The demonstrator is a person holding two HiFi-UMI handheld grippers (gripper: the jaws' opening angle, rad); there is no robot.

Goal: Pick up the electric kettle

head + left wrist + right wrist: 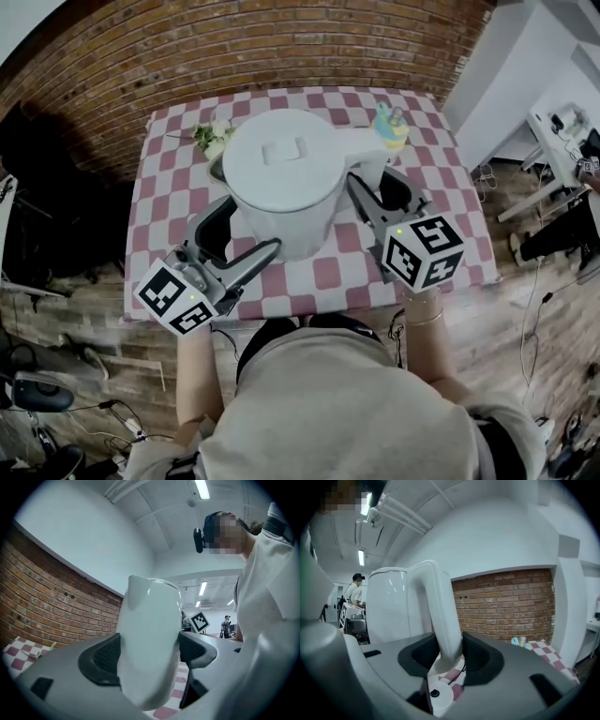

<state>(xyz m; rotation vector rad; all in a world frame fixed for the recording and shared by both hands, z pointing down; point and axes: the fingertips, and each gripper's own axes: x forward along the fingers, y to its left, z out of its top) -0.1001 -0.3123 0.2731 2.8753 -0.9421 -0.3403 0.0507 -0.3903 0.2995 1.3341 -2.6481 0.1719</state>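
The white electric kettle [281, 173] hangs above the checked table, lid up, held from both sides. My left gripper [240, 242] is shut on the kettle's spout side; in the left gripper view both dark pads [101, 658] press the white spout [150, 634]. My right gripper [380, 197] is shut on the curved white handle [440, 611], with its pads [480, 660] tight against it. Below the handle, the round white kettle base [439, 696] with its black cord lies on the table, apart from the kettle.
The table [328, 274] carries a red-and-white checked cloth. A small bunch of flowers [211, 139] lies at its far left, a small colourful object [391, 125] at its far right. A brick wall stands behind. A person stands in the background.
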